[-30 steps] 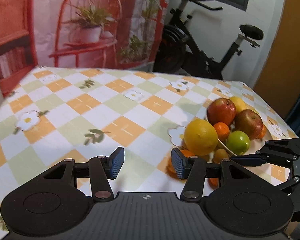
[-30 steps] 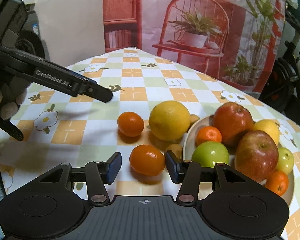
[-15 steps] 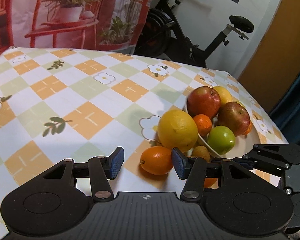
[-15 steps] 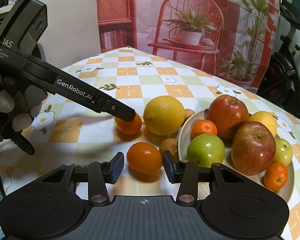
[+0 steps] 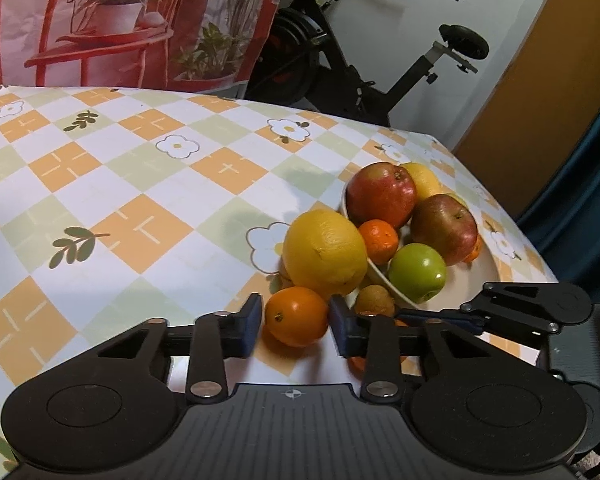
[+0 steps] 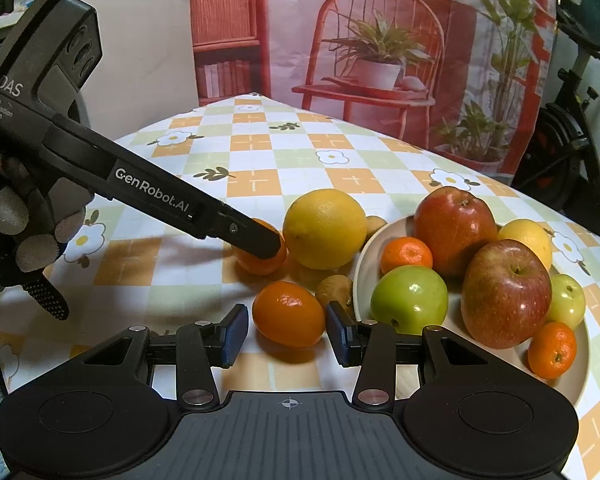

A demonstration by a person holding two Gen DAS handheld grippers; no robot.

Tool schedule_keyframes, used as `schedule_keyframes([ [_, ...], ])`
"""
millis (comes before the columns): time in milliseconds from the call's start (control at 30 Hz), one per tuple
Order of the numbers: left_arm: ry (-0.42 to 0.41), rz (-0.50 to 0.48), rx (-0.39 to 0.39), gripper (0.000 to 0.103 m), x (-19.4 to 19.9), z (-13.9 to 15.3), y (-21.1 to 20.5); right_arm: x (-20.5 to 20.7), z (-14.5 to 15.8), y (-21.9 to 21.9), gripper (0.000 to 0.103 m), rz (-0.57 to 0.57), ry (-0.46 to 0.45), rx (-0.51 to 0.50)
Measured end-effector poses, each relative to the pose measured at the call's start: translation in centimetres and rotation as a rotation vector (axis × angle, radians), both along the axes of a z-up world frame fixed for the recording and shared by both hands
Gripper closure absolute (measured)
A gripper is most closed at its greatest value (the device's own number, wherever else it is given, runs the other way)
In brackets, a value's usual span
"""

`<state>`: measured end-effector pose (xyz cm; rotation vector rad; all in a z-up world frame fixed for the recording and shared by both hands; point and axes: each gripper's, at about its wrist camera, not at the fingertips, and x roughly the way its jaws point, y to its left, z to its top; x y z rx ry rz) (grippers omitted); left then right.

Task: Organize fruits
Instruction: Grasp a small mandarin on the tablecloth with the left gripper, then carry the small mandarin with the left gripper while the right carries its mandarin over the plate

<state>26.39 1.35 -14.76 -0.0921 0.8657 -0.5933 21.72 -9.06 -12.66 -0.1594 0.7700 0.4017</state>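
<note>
- Now the left claw is closing on a small round orange. It is bright and shiny, with a tiny dark dot at its stem end. The blue pads look like they touch both its sides.
- The right claw is pinching a second small orange, its pads right against it.
- Both oranges sit on the table, which has a checked cloth with flowers, just beside the plate.
- A big yellow fruit and a little brown fruit also lie on the table, next to the plate's rim.
- The white plate sits close to a side edge of the table.
- On the plate are two red apples, a big green apple, a small green one, a lemon and two little tangerines.
</note>
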Motion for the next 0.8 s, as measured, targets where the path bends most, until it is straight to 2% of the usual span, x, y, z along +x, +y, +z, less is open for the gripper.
schedule_keyframes([
  [233, -0.045, 0.028, 0.059, 0.066, -0.8, 0.5, 0.9, 0.2, -0.2, 0.0, 0.063, -0.002, -0.004, -0.006],
  [533, -0.101, 0.103, 0.06, 0.066, -2.1, 2.0, 3.0, 0.5, -0.8, 0.5, 0.065, 0.005, -0.017, -0.035],
  [800, -0.128, 0.113, 0.058, 0.066, -3.1, 2.7, 3.1, -0.3, 0.0, -0.1, 0.065, -0.005, -0.051, 0.016],
])
